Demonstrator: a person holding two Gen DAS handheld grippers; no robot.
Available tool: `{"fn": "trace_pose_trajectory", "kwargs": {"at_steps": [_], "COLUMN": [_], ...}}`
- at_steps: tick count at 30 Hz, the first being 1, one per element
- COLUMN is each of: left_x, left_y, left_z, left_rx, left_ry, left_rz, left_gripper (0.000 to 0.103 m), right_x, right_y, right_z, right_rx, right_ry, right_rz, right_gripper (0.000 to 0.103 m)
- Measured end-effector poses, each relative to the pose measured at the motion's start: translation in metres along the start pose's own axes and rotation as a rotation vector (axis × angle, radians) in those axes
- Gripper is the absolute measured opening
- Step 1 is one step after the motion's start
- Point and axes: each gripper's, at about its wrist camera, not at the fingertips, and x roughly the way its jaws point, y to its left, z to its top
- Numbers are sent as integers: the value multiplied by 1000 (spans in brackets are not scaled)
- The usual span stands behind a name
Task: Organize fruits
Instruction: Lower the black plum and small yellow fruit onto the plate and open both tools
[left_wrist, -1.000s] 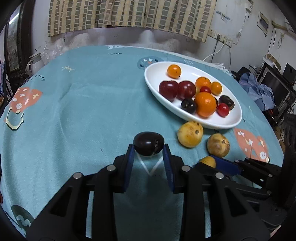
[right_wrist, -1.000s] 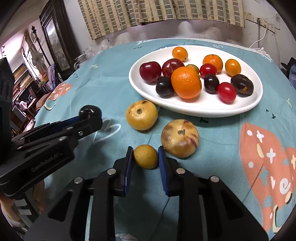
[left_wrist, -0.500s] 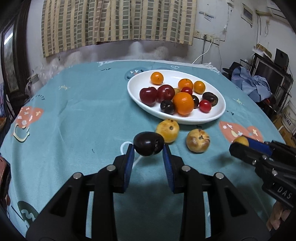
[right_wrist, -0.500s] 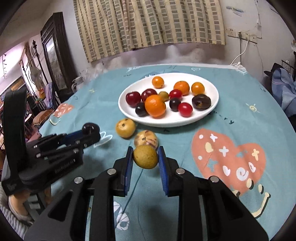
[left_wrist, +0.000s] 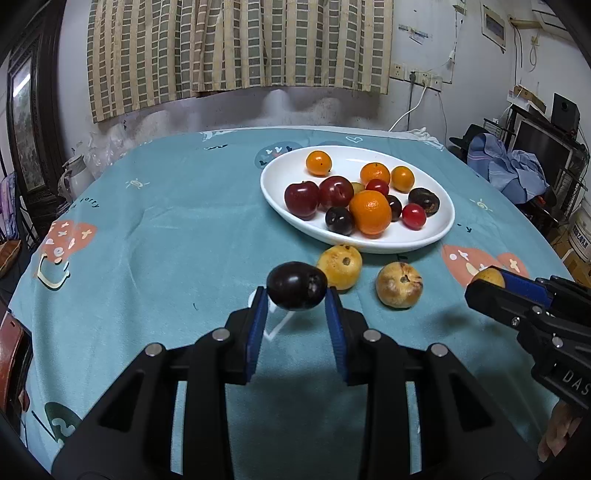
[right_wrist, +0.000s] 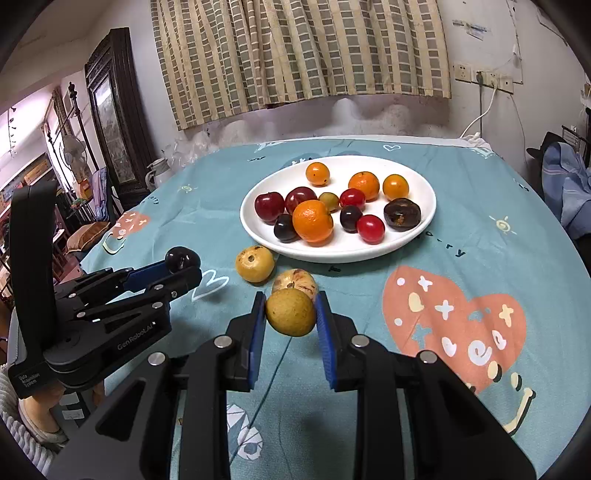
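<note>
My left gripper (left_wrist: 296, 300) is shut on a dark purple plum (left_wrist: 296, 285) and holds it above the teal tablecloth; it also shows in the right wrist view (right_wrist: 182, 259). My right gripper (right_wrist: 290, 308) is shut on a small yellow-green fruit (right_wrist: 290, 312), also held above the cloth and seen in the left wrist view (left_wrist: 488, 276). A white oval plate (left_wrist: 439, 229) beyond both grippers holds several oranges, red plums, dark plums and cherry tomatoes. Two yellow-brown fruits (left_wrist: 340, 266) (left_wrist: 399, 284) lie on the cloth in front of the plate.
The round table with the teal cloth (left_wrist: 166, 221) has a curtain and wall behind it. A dark cabinet (right_wrist: 114, 110) and a pale jug (left_wrist: 72, 177) stand at the left. Clothes and electronics (left_wrist: 517, 170) are piled at the right.
Both grippers have lifted and drawn back from the table with their fruits, so the plate and loose fruits look farther away. The right gripper's fruit has left the cloth.
</note>
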Motion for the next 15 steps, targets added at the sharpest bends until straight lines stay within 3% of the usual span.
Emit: {"fn": "trace_pose_trajectory", "kwargs": {"at_steps": [10, 13, 15], "left_x": [1, 9, 14], "left_y": [1, 7, 9], "left_z": [2, 0, -1], "left_rx": [5, -19, -25], "left_ry": [1, 35, 53], "left_rz": [-7, -29, -31], "left_gripper": [33, 44, 44], "right_x": [-9, -9, -7], "right_y": [-5, -8, -8], "right_z": [7, 7, 5], "right_rx": [25, 37, 40], "right_ry": [-31, -30, -20], "right_rz": [17, 16, 21], "right_gripper": [27, 27, 27]}}
